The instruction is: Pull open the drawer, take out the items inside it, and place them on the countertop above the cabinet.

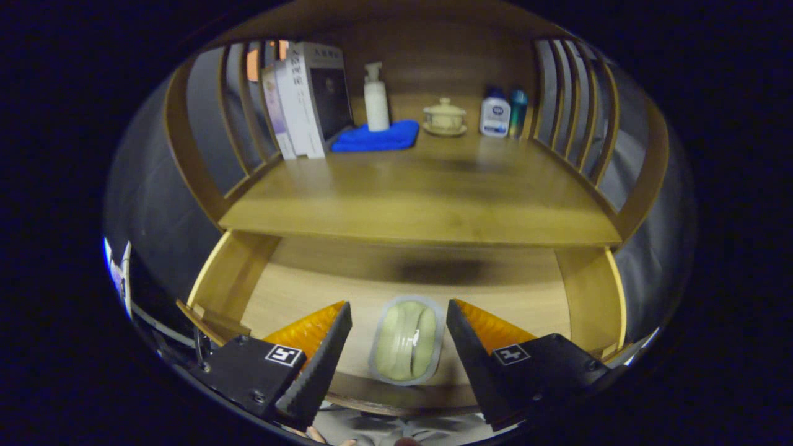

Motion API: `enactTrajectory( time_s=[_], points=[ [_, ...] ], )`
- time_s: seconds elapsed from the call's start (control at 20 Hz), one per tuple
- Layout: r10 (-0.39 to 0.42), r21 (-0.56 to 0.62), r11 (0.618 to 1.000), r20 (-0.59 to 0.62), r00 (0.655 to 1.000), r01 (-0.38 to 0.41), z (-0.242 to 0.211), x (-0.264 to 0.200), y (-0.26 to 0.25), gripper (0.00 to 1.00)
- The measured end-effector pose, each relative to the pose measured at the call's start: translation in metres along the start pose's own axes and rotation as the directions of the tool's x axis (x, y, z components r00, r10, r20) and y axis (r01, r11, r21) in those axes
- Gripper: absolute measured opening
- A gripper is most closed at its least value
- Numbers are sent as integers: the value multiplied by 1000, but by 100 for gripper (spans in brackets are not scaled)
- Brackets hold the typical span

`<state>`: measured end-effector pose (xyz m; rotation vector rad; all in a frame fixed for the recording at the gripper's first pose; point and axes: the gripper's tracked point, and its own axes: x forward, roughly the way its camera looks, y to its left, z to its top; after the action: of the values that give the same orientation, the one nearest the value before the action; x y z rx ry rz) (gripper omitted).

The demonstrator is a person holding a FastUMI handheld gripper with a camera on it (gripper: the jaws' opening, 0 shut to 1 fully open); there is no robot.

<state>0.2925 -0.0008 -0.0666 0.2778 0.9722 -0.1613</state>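
Note:
The wooden drawer (235,279) stands pulled out below the countertop (421,192). A clear plastic packet holding two pale green pieces (407,339) lies on the drawer floor near its front wall. My gripper (399,313) is open and hangs above the packet, with one finger on each side of it and neither touching it. The packet's near end is level with the fingers' middle.
At the back of the countertop stand several books (303,99), a white pump bottle (376,99) on a blue cloth (376,137), a lidded cup on a saucer (444,116), a white bottle (495,113) and a teal can (518,110). Slatted wooden sides (576,118) flank the countertop.

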Motion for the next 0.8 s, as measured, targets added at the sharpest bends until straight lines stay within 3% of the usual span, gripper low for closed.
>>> enactTrajectory(
  time_s=[0.15, 0.35, 0.45, 0.7, 0.8],
  points=[
    [-24, 19, 999, -124, 992, 26, -18, 21, -6, 89],
    [-74, -34, 997, -173, 982, 70, -28, 34, -14, 82],
    [-81, -41, 996, -181, 980, 75, -30, 38, -15, 74],
    [-47, -25, 999, -160, 986, 43, -22, 40, -15, 27],
    [-51, -35, 998, -164, 985, 46, -23, 40, -20, 21]
  ],
)
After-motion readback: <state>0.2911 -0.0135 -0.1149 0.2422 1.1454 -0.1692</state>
